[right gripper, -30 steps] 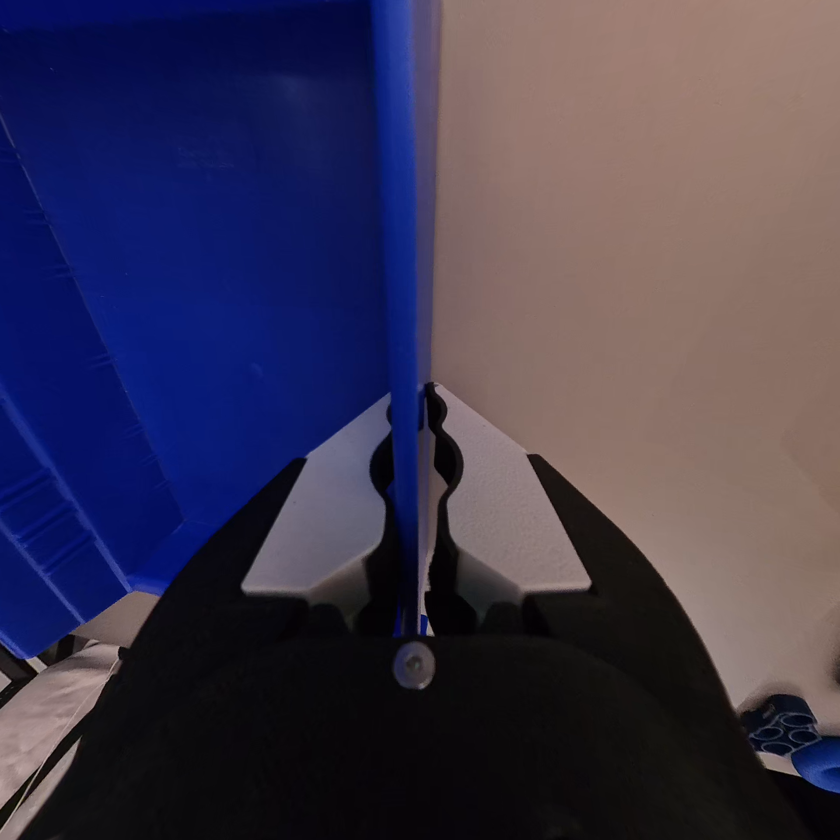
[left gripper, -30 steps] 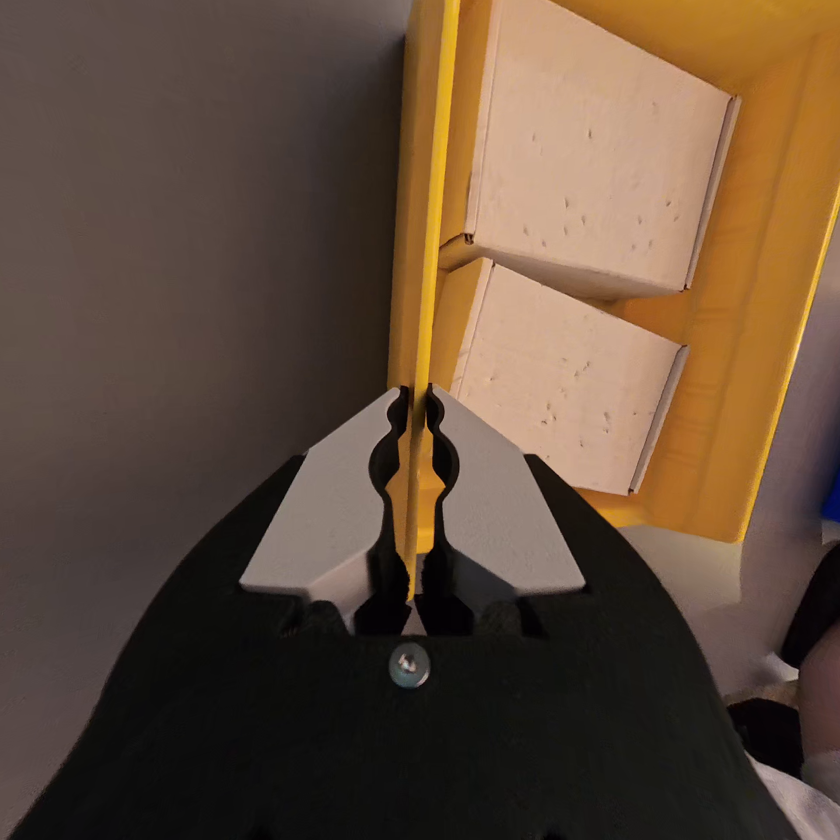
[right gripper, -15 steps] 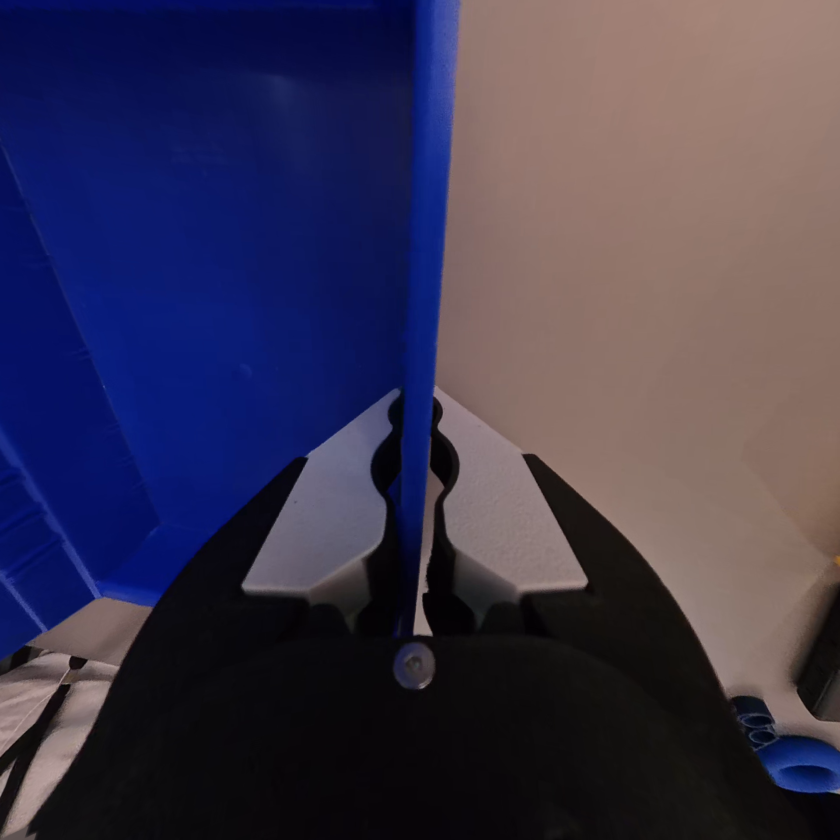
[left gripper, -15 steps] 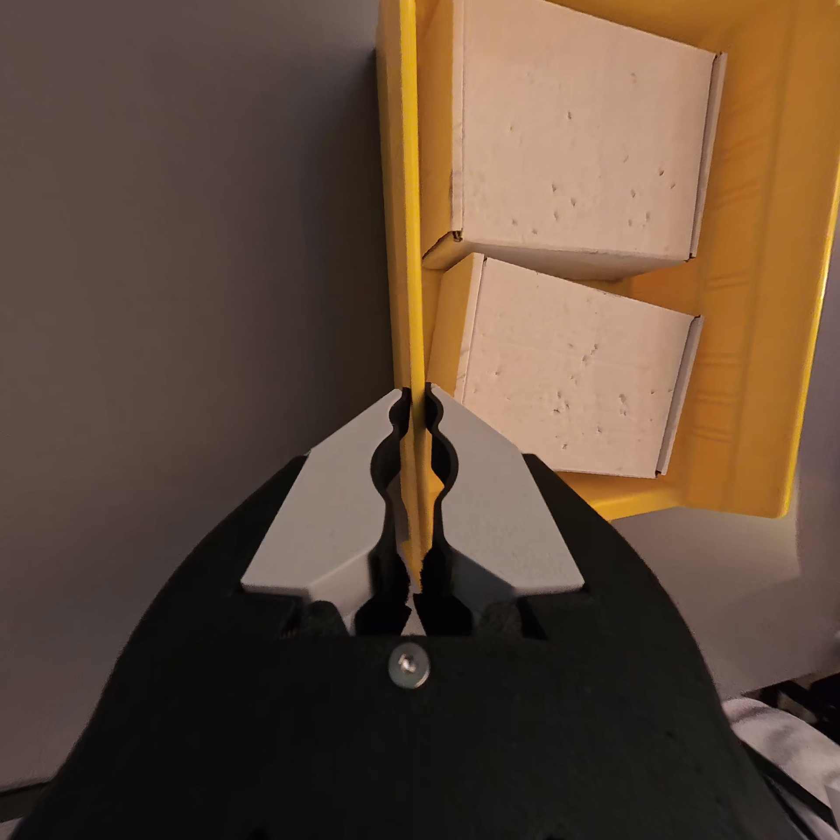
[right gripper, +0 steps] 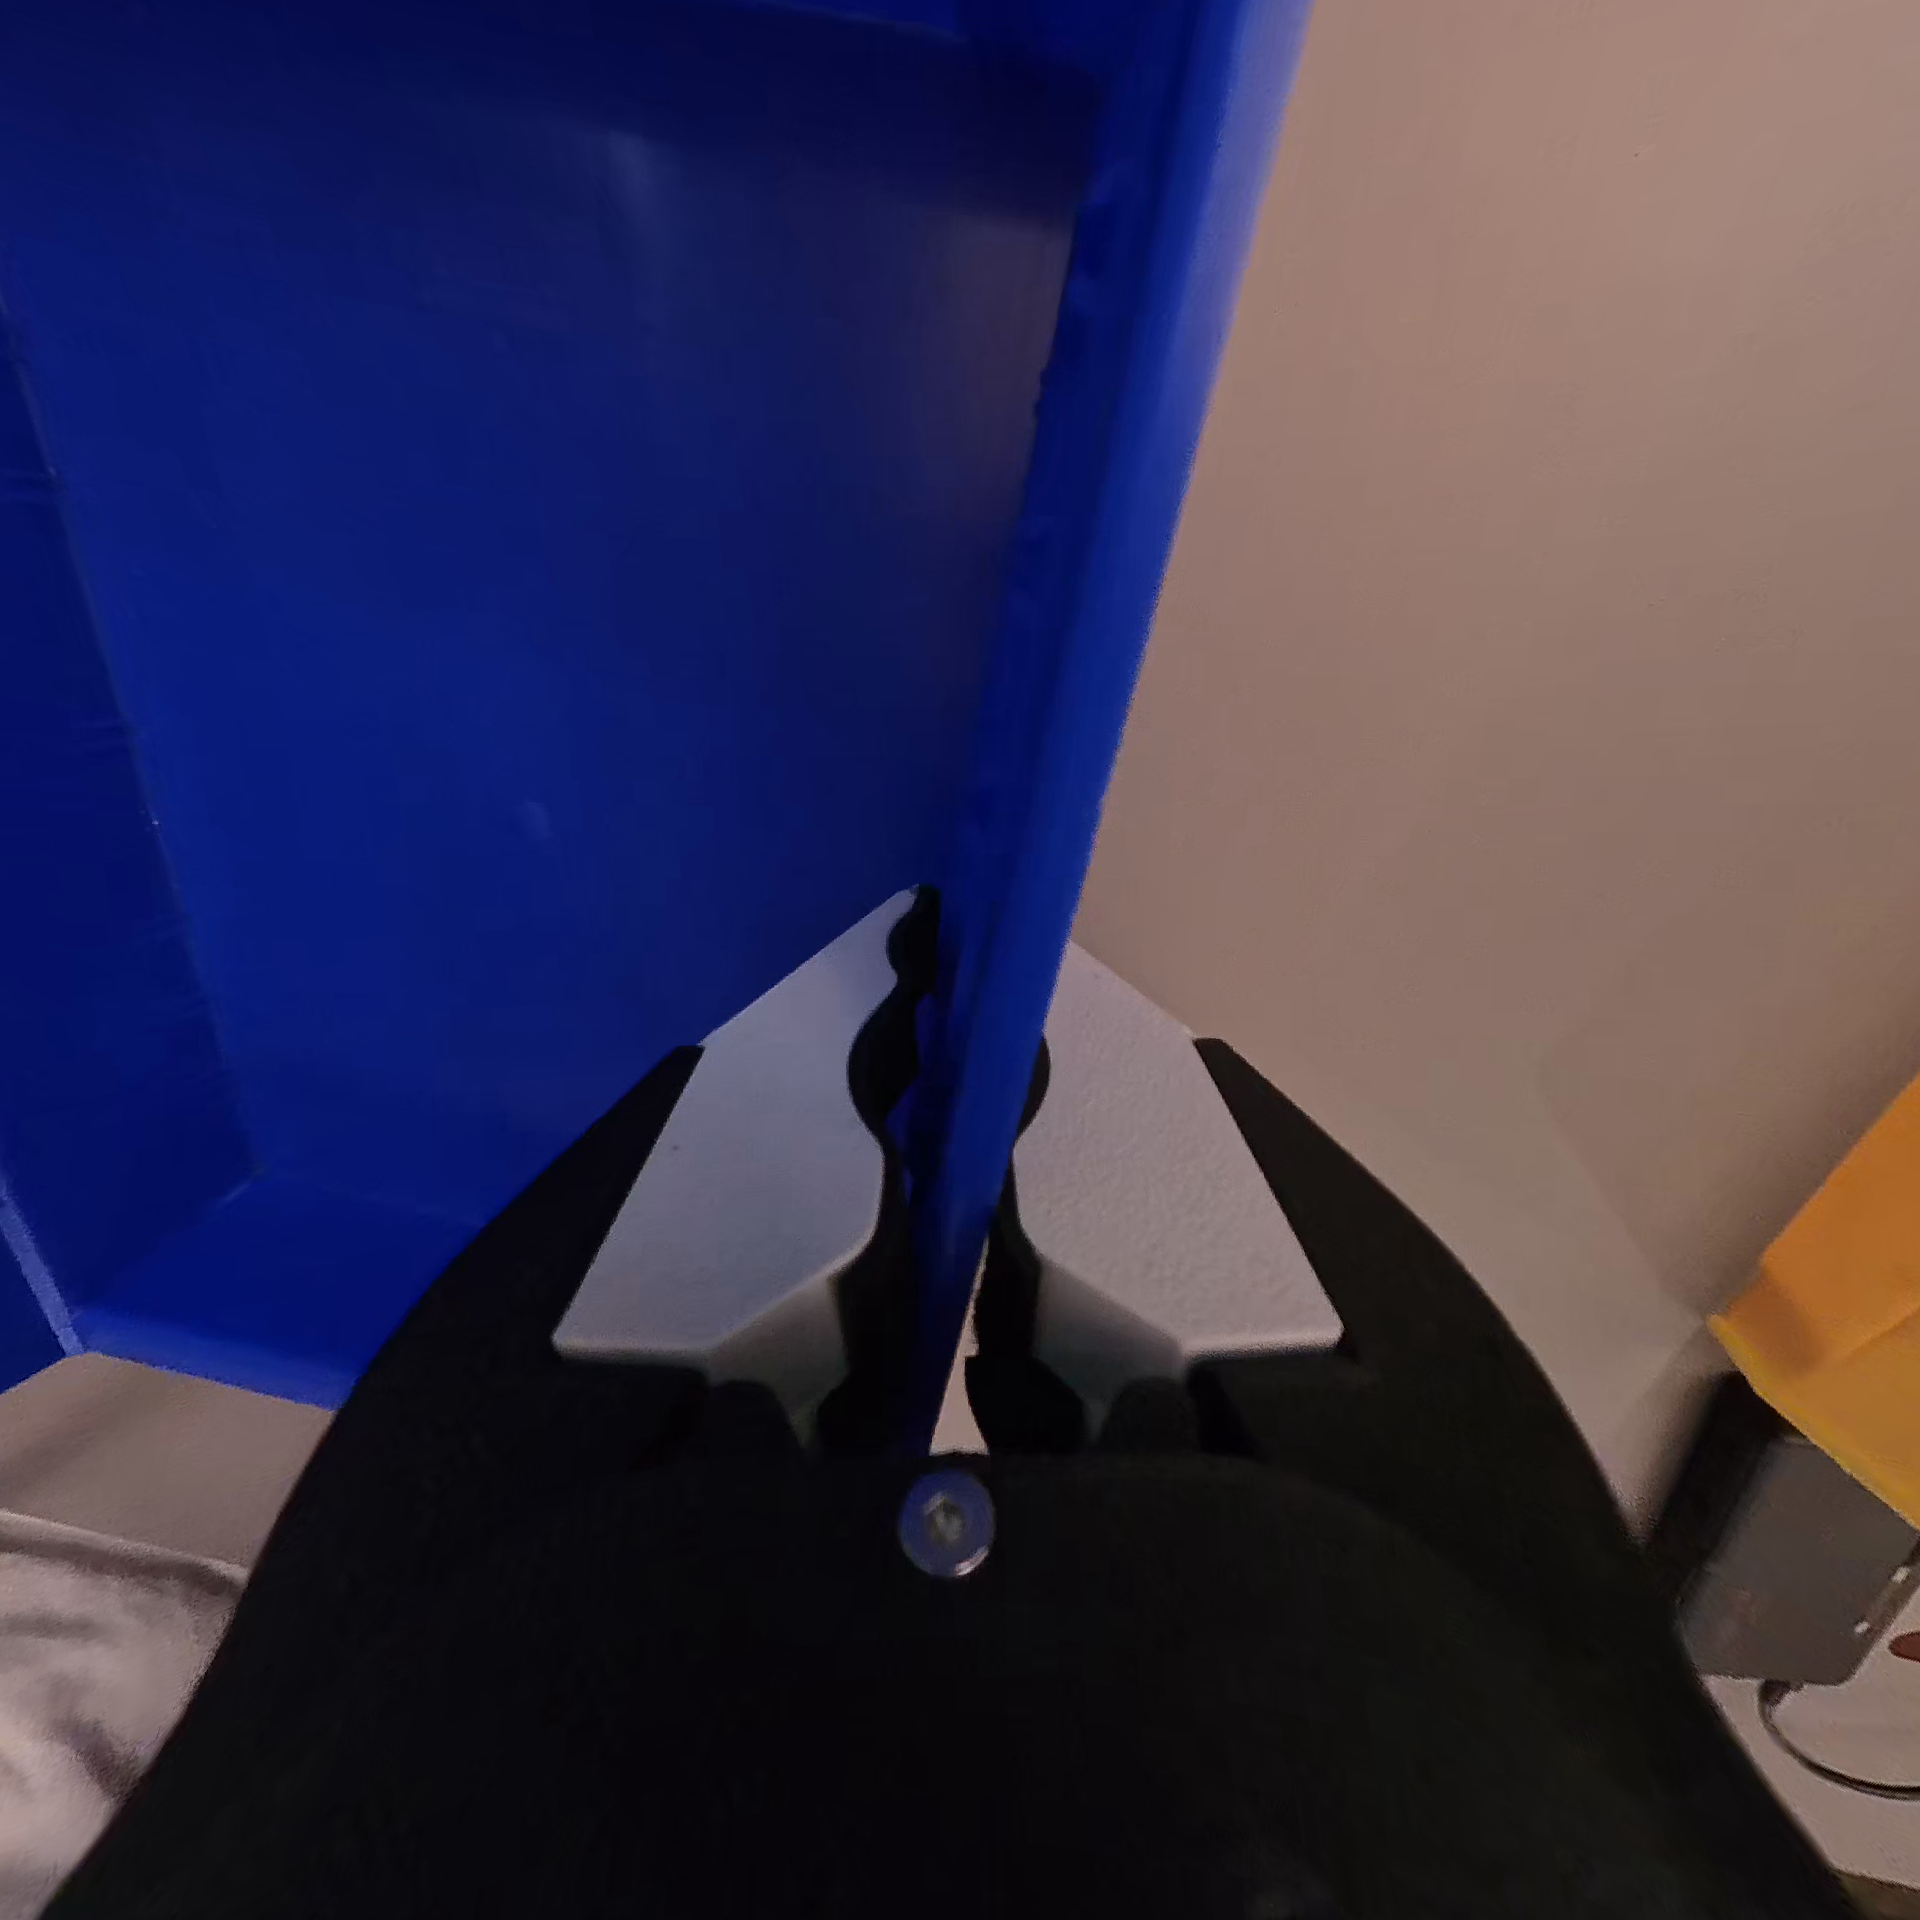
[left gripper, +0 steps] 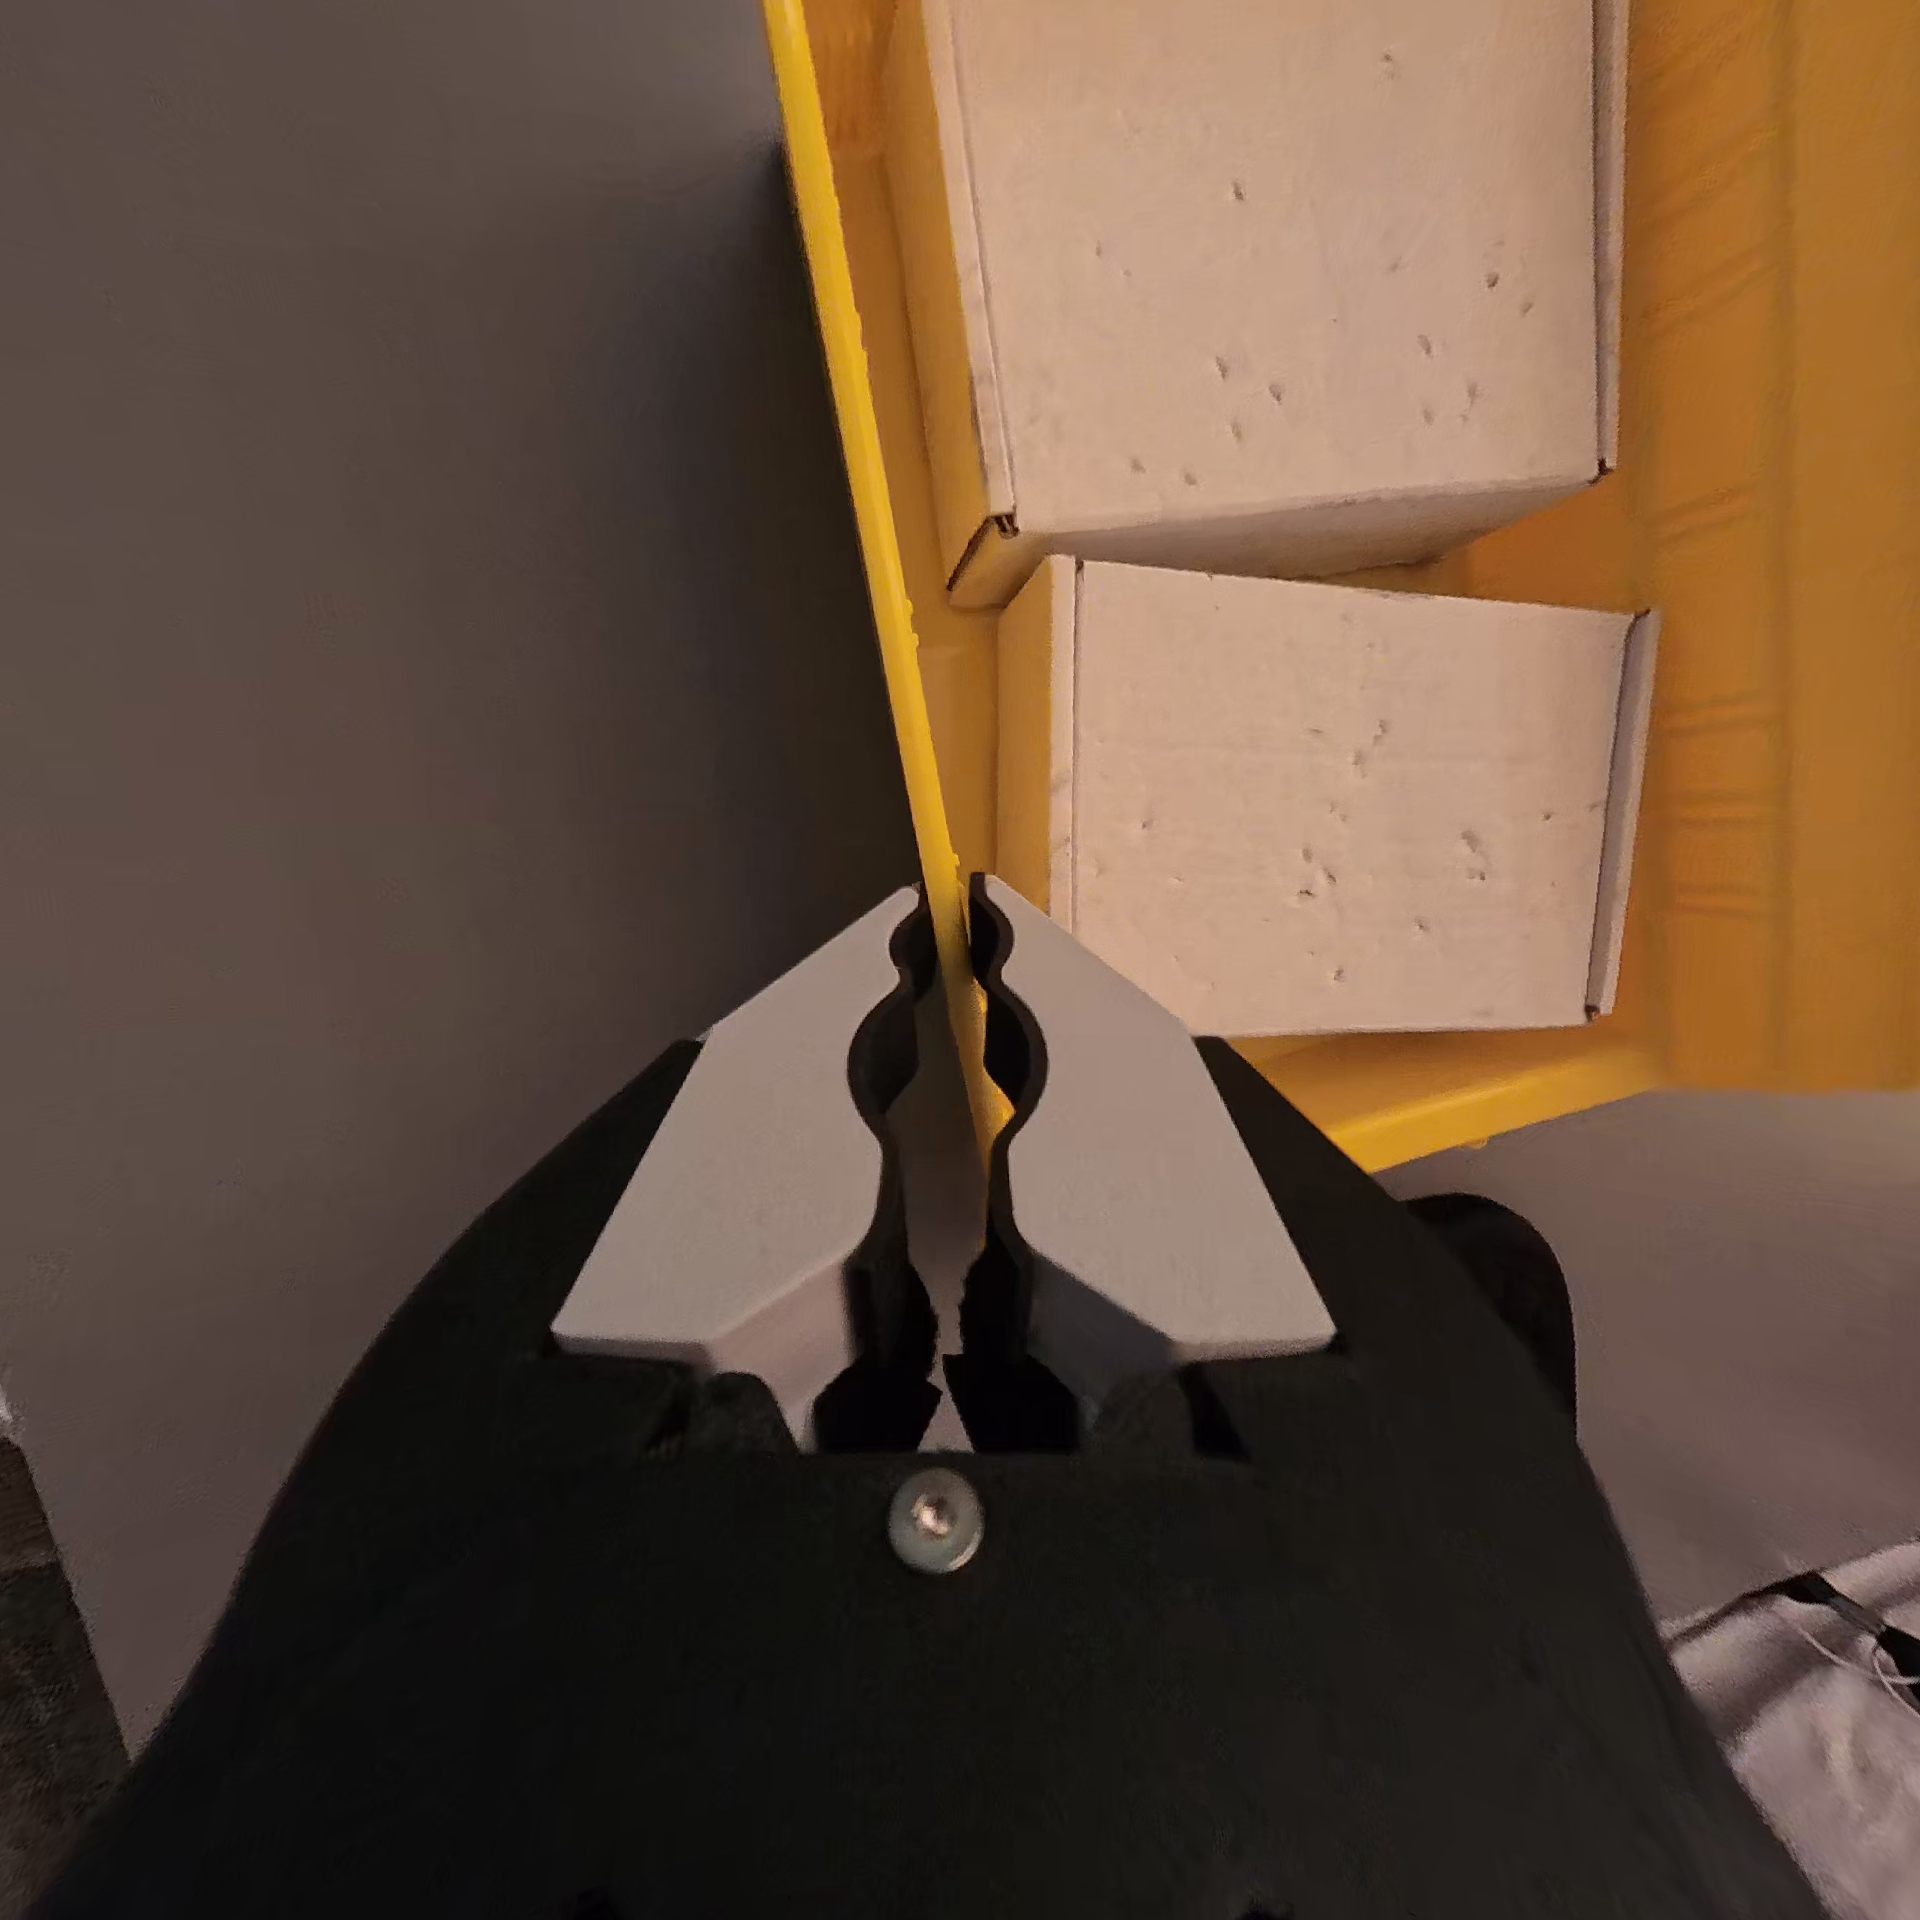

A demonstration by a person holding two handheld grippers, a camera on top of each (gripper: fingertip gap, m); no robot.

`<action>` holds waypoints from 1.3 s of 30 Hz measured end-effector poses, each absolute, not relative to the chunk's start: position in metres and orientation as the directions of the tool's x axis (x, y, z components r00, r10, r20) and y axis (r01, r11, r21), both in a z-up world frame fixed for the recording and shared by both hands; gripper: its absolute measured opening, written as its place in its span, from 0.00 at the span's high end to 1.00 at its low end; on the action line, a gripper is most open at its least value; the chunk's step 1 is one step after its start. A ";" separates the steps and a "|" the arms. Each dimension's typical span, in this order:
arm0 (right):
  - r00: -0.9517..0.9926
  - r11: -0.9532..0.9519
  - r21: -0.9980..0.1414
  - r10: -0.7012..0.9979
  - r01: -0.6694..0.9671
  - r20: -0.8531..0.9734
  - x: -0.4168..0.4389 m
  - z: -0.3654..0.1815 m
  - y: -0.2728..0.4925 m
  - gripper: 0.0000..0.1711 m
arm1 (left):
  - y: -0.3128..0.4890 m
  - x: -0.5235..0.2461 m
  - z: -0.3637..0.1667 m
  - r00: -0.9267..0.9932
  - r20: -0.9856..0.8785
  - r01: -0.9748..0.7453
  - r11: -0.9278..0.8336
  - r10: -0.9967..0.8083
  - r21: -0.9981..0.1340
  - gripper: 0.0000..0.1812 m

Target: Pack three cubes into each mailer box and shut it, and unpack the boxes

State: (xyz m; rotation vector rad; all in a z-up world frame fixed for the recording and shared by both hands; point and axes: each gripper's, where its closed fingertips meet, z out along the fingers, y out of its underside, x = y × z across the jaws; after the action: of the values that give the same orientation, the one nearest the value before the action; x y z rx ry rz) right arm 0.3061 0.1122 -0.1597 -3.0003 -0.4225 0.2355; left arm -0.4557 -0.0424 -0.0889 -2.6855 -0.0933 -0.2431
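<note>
In the left wrist view my left gripper (left gripper: 948,896) is shut on the left wall of a yellow bin (left gripper: 1756,520). Two closed white mailer boxes lie side by side inside it: the far box (left gripper: 1278,260) and the near box (left gripper: 1340,821). In the right wrist view my right gripper (right gripper: 987,914) is shut on the right wall of a blue bin (right gripper: 540,623), whose inside shows nothing in it. No cubes are in view. A corner of the yellow bin (right gripper: 1829,1278) shows at the right edge of the right wrist view.
The table top is grey (left gripper: 416,623) left of the yellow bin and pale (right gripper: 1507,623) right of the blue bin. A grey metal part with a cable (right gripper: 1787,1579) sits at the lower right. White cloth (left gripper: 1818,1704) shows at the near edge. Left tips to right tips: about 80 centimeters.
Both bins have swung in my grip: the yellow bin turned so its far end leans left, the blue bin's wall leans right. The blue pieces at lower right left view; the yellow bin's corner came in.
</note>
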 end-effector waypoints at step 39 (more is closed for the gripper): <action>0.786 0.262 -0.959 0.567 0.112 0.247 0.172 0.170 0.089 0.47 | 0.014 -0.339 0.063 0.868 -0.134 -0.277 -0.241 -0.479 -0.930 0.52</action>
State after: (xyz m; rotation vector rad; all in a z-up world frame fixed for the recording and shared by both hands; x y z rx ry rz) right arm 0.1722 0.0888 0.1702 -1.2897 -0.6337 0.3369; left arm -0.3388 0.0142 0.0626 -1.8400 0.5671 -0.2099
